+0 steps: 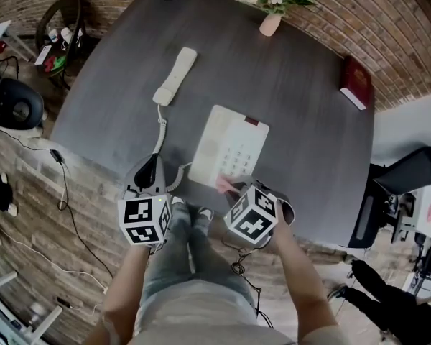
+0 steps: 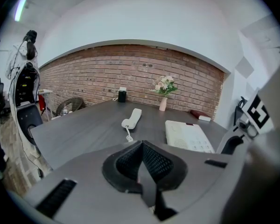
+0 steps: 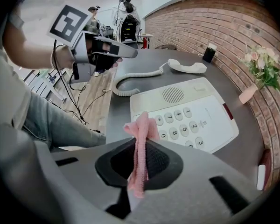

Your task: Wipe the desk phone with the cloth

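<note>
The right claw (image 3: 139,143) is clenching the pink cloth (image 3: 141,129) by a thin fold at the desk phone (image 3: 186,110) near the table's (image 1: 302,121) front edge, the left claw (image 2: 141,146) is hanging closed on nothing — so the unbraced phone is likely risking a slide under a hard wipe.

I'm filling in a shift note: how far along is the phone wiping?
Done: the handset lies off the phone base, on the table, and the right hand-held gripper clamps the pink cloth. In hand: the cloth hangs at the keypad's near edge; contact is unclear. Remaining, as far as shows: wiping base and handset. The left hand-held gripper is shut and empty.
</note>
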A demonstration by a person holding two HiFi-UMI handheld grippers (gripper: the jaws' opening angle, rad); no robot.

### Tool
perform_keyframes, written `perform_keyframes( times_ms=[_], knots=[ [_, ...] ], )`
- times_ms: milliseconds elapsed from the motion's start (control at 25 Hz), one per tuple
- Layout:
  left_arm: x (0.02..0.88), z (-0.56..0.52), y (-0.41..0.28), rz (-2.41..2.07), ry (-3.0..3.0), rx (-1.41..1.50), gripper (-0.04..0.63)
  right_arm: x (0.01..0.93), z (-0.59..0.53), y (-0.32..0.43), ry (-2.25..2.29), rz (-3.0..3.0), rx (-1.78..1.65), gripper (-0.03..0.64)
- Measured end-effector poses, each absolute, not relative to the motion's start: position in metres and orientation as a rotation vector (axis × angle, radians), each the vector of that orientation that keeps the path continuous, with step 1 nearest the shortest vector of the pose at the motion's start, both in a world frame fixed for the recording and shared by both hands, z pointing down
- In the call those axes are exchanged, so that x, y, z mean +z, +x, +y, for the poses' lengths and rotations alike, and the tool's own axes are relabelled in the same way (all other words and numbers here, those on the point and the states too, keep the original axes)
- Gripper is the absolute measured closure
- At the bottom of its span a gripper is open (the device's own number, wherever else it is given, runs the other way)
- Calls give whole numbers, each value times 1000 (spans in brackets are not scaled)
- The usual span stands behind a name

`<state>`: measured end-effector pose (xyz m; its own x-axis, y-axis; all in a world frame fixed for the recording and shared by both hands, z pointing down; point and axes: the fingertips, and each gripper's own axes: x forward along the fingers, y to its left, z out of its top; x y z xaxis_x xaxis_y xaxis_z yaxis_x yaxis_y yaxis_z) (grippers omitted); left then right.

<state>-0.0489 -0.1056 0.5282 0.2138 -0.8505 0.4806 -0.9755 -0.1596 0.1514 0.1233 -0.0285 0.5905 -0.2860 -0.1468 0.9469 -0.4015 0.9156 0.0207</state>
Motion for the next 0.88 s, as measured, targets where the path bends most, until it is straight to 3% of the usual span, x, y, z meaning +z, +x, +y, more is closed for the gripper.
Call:
perform_keyframes(
  times_ms=[880],
  knots=[
    [527,-109,-34,-1634,2123,419,600,587,0,116,412,-1923,379,597]
  ],
)
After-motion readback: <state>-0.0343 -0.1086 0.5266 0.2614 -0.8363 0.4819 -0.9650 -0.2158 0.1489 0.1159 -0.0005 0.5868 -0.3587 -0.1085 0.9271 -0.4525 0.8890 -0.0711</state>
